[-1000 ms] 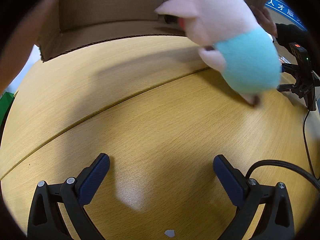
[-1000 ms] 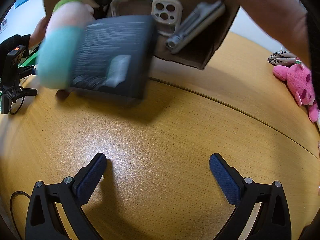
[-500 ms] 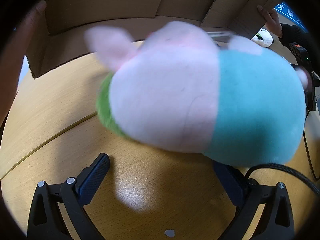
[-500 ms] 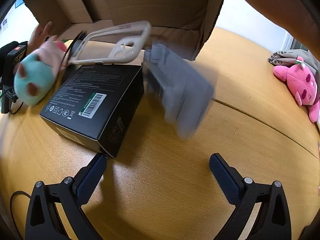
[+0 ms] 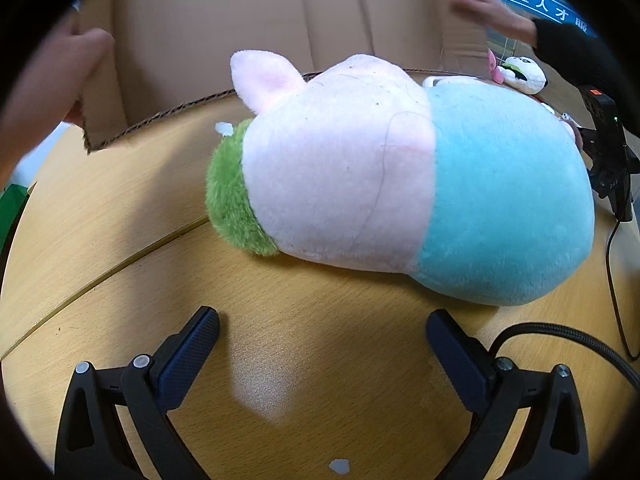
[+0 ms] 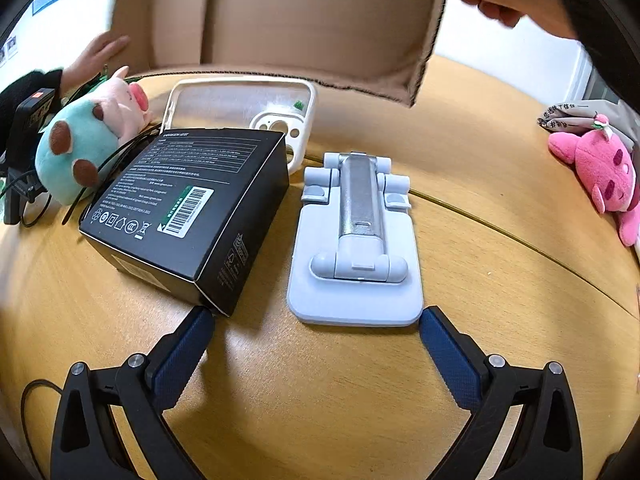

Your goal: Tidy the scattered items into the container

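Both tongs hover wide apart and empty, the left gripper [image 5: 322,334] just short of the plush pig [image 5: 400,184], the right gripper [image 6: 314,334] facing the phone stand [image 6: 354,240] beside the black box [image 6: 188,208], with the cardboard box [image 6: 304,16] held up beyond, so nothing looks gathered yet and the next move likely calls for closing on the nearest item.

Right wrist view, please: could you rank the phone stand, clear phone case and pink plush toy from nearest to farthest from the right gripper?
From the right gripper:
1. Phone stand: flat on the table just ahead, near edge about level with the fingertips.
2. Clear phone case: behind the stand, ahead-left, near the cardboard box.
3. Pink plush toy: far right, at the table edge.
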### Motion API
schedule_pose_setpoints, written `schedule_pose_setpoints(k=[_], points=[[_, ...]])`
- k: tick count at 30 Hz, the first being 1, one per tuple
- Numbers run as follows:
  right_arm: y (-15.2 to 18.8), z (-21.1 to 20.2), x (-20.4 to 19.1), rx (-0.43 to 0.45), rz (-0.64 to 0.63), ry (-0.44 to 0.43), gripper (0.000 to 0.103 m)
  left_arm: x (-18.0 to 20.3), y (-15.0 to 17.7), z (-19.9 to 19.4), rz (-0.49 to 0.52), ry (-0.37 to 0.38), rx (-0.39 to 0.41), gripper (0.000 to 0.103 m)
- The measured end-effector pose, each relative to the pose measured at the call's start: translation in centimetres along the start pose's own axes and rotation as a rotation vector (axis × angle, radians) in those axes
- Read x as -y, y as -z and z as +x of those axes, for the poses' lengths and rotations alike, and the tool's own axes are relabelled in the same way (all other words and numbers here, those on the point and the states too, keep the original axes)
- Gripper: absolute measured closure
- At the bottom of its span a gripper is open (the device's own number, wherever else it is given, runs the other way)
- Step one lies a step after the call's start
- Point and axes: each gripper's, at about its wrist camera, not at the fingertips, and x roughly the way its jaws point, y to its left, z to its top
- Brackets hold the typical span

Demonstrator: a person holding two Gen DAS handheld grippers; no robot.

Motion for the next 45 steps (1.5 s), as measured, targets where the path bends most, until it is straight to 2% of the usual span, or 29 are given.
schedule_pose_setpoints(k=[36,42,45], points=[[-0.02,0.02,0.09,0.0,-0.004,-0.004,0.0,-0.11,-0.14,-0.32,0.003,0.003,-0.002,0.0],[0.22,-0.1,-0.27,-0.001,0.046,0.033,0.0,0.01,0.09,-0.48,-0.005,-0.004,-0.001,0.0],[-0.03,-0.17,-0.32,-0.063,0.068,0.045,0.0,-0.01,0.06,-0.48,-0.007,-0.005,-0.001,0.0]])
